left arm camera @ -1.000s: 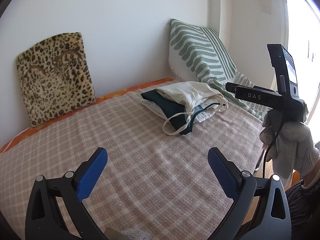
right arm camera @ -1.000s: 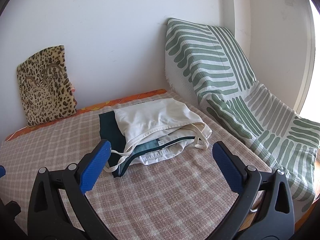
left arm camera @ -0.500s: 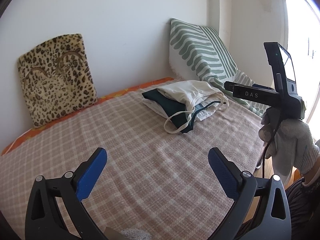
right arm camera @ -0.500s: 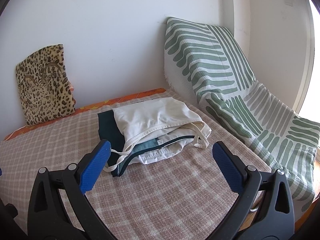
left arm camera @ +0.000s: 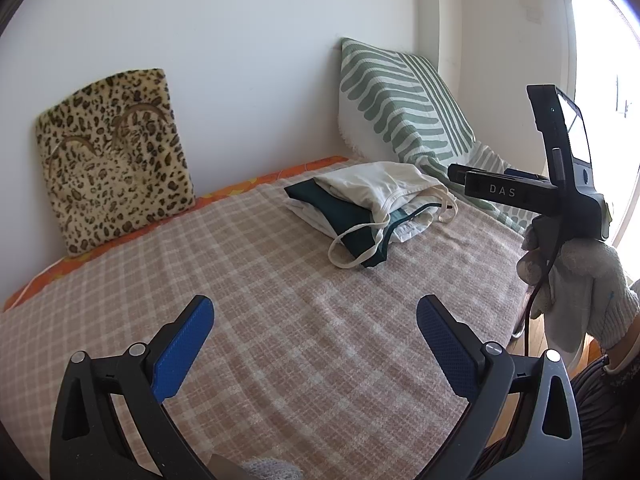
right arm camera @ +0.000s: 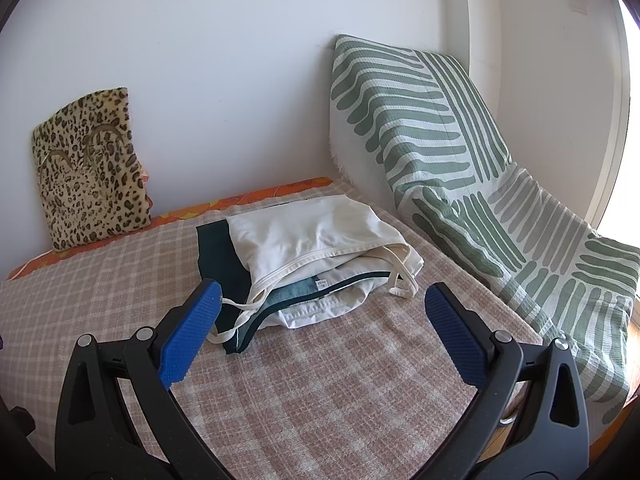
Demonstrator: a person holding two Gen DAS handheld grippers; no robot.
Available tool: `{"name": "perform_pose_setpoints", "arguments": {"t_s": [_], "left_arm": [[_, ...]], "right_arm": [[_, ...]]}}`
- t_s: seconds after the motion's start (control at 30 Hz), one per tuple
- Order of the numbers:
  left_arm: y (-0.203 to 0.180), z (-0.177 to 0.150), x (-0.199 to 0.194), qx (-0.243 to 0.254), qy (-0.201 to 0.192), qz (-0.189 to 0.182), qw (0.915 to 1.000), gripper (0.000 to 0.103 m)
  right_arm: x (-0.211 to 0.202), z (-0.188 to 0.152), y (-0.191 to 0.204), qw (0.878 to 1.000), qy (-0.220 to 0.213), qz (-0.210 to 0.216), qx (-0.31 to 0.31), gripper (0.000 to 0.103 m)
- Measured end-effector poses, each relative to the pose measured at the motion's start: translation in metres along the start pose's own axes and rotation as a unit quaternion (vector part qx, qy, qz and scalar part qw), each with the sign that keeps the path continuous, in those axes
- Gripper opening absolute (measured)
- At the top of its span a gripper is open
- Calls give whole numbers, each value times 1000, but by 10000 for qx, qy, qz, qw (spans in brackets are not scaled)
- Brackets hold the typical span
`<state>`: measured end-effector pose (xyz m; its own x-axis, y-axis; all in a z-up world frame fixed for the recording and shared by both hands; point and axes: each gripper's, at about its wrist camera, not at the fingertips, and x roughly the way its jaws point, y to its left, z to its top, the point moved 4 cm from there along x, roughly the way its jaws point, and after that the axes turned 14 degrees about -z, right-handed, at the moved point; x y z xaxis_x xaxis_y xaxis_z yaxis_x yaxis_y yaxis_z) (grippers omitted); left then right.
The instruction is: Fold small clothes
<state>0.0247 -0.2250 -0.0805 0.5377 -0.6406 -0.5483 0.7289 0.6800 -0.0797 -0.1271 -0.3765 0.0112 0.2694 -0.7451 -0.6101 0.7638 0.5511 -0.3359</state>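
A small stack of folded clothes (right arm camera: pixel 312 256), cream top over dark green and white pieces with loose straps, lies on the pink checked bed cover (right arm camera: pixel 320 380) near the far right corner. It also shows in the left wrist view (left arm camera: pixel 368 204). My right gripper (right arm camera: pixel 320 328) is open and empty, hovering just in front of the stack. My left gripper (left arm camera: pixel 314 340) is open and empty, over bare cover well short of the stack. The right gripper's body, held by a gloved hand (left arm camera: pixel 576 280), shows at the right of the left wrist view.
A leopard-print cushion (left arm camera: pixel 112 168) leans on the white wall at the back left. A green-striped cushion and throw (right arm camera: pixel 460 152) lean at the right. An orange sheet edge (left arm camera: pixel 248 186) runs along the wall. The bed's right edge drops to a wooden floor.
Both grippers have drifted slightly back and left; the clothes stack has not moved. Both stay open.
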Motion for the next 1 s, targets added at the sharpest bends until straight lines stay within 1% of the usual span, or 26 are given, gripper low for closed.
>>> {"name": "perform_pose_setpoints", "arguments": {"t_s": [1.0], "left_arm": [[1,2,-2,38,-12,8,10000,101]], "right_arm": [[-2,-1,1,10000,10,-10,7,103]]}}
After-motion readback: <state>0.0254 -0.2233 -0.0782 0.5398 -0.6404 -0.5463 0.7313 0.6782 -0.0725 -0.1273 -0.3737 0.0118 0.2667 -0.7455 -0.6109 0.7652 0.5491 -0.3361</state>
